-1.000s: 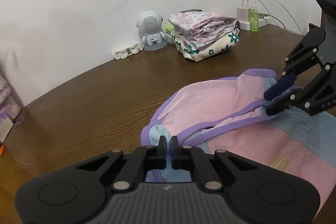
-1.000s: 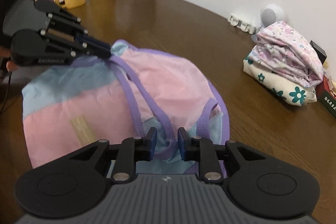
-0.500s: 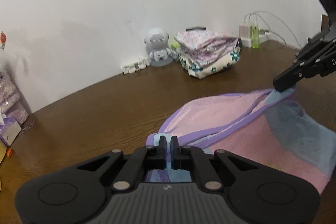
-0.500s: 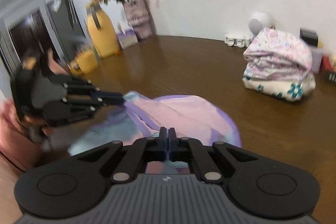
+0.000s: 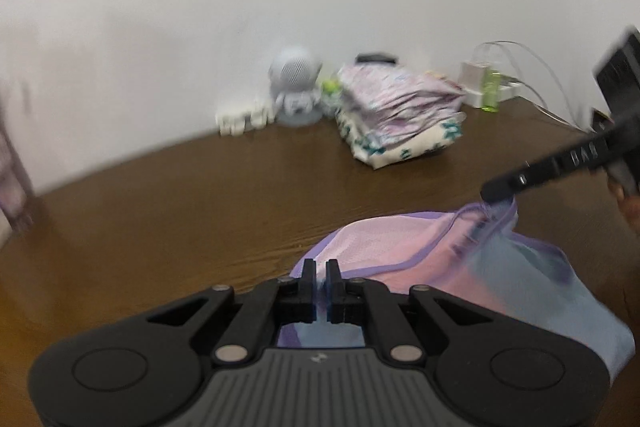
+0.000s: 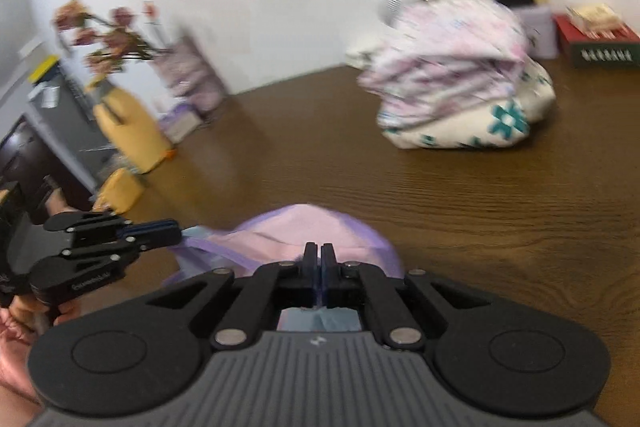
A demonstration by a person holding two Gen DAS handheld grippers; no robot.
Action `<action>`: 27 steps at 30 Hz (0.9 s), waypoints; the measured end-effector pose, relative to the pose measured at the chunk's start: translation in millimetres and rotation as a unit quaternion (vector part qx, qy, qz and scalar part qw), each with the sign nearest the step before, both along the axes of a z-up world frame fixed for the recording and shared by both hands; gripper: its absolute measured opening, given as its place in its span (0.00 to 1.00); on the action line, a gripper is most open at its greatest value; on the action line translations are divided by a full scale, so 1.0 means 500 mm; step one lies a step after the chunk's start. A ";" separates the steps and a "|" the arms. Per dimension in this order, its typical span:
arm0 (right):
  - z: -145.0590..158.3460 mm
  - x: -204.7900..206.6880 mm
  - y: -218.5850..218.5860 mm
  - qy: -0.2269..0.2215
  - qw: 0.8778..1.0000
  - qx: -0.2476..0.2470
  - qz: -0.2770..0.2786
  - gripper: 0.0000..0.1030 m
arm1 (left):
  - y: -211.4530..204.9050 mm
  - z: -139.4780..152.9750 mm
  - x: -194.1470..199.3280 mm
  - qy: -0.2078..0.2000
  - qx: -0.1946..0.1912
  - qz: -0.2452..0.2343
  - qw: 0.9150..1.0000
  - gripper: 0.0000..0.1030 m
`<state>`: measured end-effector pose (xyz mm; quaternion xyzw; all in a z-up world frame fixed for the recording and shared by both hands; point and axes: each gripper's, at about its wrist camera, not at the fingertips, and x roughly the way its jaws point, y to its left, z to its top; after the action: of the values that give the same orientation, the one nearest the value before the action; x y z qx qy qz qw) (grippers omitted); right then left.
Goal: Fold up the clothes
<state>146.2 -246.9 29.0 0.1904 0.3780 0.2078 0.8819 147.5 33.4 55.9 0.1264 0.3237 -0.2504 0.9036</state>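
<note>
A pink and light-blue mesh garment with purple trim [image 5: 404, 247] hangs between my two grippers above the brown table [image 5: 200, 203]. My left gripper [image 5: 320, 269] is shut on one purple-trimmed corner of it. My right gripper [image 6: 319, 255] is shut on the other corner; the garment [image 6: 304, 227] bulges in front of its fingers. In the left wrist view the right gripper [image 5: 496, 191] pinches the cloth at the right. In the right wrist view the left gripper [image 6: 176, 231] holds the cloth at the left. Both views are blurred.
A stack of folded floral clothes [image 5: 400, 115] sits at the back by the wall, next to a small white robot figure [image 5: 296, 83] and a charger with cables [image 5: 488, 83]. A vase of flowers [image 6: 112, 35], yellow items [image 6: 128, 131] and a red box [image 6: 596, 39] stand around the table edges.
The right gripper closed on the garment's corner. Both grippers lifted and pulled back, raising the garment's edge off the table and drawing it toward the near side.
</note>
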 end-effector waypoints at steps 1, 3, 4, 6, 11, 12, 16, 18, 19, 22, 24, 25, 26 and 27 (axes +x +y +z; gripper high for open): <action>-0.011 0.009 -0.002 0.005 1.000 0.000 -0.003 0.01 | -0.003 -0.008 0.017 0.009 -0.004 0.004 1.000 0.04; -0.027 0.015 0.000 0.007 1.000 -0.004 -0.003 0.01 | -0.005 -0.025 0.042 0.026 -0.008 0.010 1.000 0.05; -0.034 0.016 0.001 0.009 1.000 -0.005 -0.003 0.01 | -0.006 -0.034 0.052 0.034 -0.009 0.013 0.999 0.06; -0.045 0.019 0.003 0.008 1.000 -0.008 -0.004 0.01 | -0.005 -0.048 0.065 0.043 -0.008 0.020 0.999 0.09; -0.059 0.022 -0.002 0.002 1.000 -0.018 -0.022 0.02 | 0.008 -0.061 0.080 0.052 -0.015 0.033 0.998 0.10; -0.061 0.023 -0.002 0.001 1.000 -0.016 -0.024 0.02 | 0.011 -0.060 0.081 0.050 -0.017 0.035 0.998 0.10; -0.056 0.011 -0.008 -0.011 1.000 -0.001 -0.027 0.07 | 0.032 -0.041 0.075 0.042 -0.039 0.039 0.998 0.21; -0.042 -0.005 -0.012 -0.031 0.999 0.005 -0.034 0.10 | 0.048 -0.021 0.062 0.024 -0.045 0.045 0.998 0.23; -0.033 -0.015 -0.013 -0.042 0.998 0.005 -0.036 0.11 | 0.055 -0.012 0.055 0.016 -0.046 0.046 0.998 0.23; -0.012 -0.042 -0.001 -0.057 0.998 -0.007 -0.016 0.11 | 0.065 0.001 0.037 0.009 -0.042 0.034 0.999 0.20; -0.004 -0.058 0.015 -0.061 0.998 -0.024 0.003 0.11 | 0.056 -0.004 0.026 0.013 -0.030 0.018 0.999 0.09; -0.002 -0.065 0.024 -0.063 0.997 -0.033 0.011 0.11 | 0.051 -0.007 0.021 0.015 -0.023 0.011 1.000 0.08; -0.001 -0.071 0.033 -0.066 0.997 -0.043 0.016 0.11 | 0.043 -0.012 0.017 0.015 -0.016 0.005 1.000 0.08; -0.003 -0.073 0.041 -0.067 0.996 -0.052 0.021 0.11 | 0.036 -0.018 0.014 0.016 -0.009 -0.001 1.000 0.08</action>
<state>109.9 -226.6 27.3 0.1219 0.3324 0.2181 0.9094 154.3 51.2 47.1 0.1150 0.3355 -0.2564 0.8991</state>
